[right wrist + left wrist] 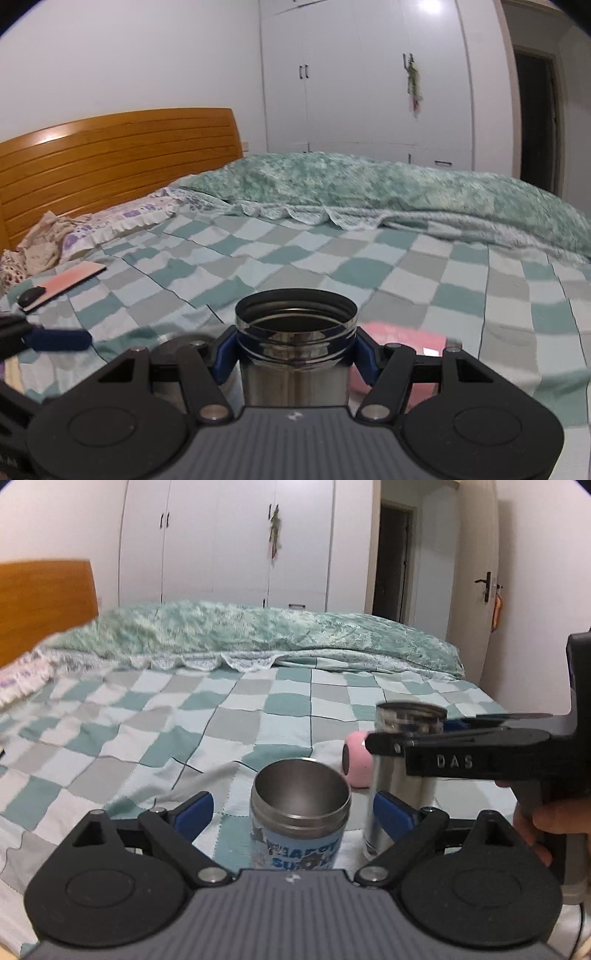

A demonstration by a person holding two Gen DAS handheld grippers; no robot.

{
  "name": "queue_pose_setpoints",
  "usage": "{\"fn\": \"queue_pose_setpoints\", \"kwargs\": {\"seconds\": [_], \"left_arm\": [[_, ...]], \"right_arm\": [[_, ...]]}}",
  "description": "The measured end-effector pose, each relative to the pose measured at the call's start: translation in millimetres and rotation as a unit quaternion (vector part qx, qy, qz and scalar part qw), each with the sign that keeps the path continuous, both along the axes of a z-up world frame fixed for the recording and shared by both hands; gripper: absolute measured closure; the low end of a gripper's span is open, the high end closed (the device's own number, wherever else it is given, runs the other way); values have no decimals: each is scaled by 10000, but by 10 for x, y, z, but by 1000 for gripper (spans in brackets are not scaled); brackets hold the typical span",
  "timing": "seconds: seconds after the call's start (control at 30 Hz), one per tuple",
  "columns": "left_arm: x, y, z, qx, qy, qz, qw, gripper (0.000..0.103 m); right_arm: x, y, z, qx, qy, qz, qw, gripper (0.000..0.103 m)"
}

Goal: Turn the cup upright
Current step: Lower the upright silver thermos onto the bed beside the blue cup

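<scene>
Right gripper point(295, 356) of mine clamps the steel cup point(295, 343) just below its threaded rim, mouth up, upright on the checked bed point(332, 258). My left gripper point(293, 810) hangs spread wide around a blue-labelled mug point(300, 821), its pads clear of the mug. A pink object point(357, 762) lies just beyond.

Two cups standing side by side on the bed, each between the fingers of one gripper.

The cup with printed letters point(300, 821) stands mouth up between the wide-apart fingers of the left gripper point(293, 808). To its right, the taller steel cup point(404, 775) stands upright on the checked bedsheet point(147, 738), clamped near the rim by the right gripper point(296, 352). A round object point(356, 762) lies just behind and between the cups. The folded quilt point(258, 631) lies across the far side of the bed, the headboard point(110, 162) at the left.
</scene>
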State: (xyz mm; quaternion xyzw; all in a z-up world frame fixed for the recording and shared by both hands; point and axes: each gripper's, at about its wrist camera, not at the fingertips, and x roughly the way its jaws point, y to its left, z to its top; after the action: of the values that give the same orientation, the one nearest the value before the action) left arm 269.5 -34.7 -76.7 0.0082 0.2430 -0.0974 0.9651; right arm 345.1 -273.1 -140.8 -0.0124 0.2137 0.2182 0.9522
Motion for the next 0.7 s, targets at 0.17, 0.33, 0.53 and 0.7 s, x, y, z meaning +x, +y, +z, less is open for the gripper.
{"fn": "queue_pose_setpoints", "kwargs": {"seconds": [0.17, 0.33, 0.53, 0.7], "left_arm": [[13, -56, -153, 128, -36, -48, 9999, 5], [49, 16, -246, -39, 211, 45, 9998, 4], [71, 72, -240, -142, 271, 98, 9995, 3], [10, 90, -181, -130, 129, 130, 9997, 1]], "right_arm": [[-130, -68, -234, -20, -139, -69, 9999, 40], [-238, 4, -194, -316, -143, 20, 9994, 40], [-229, 25, -96, -426, 71, -40, 9991, 28], [-337, -6, -3, -358, 9, -109, 9993, 15]]}}
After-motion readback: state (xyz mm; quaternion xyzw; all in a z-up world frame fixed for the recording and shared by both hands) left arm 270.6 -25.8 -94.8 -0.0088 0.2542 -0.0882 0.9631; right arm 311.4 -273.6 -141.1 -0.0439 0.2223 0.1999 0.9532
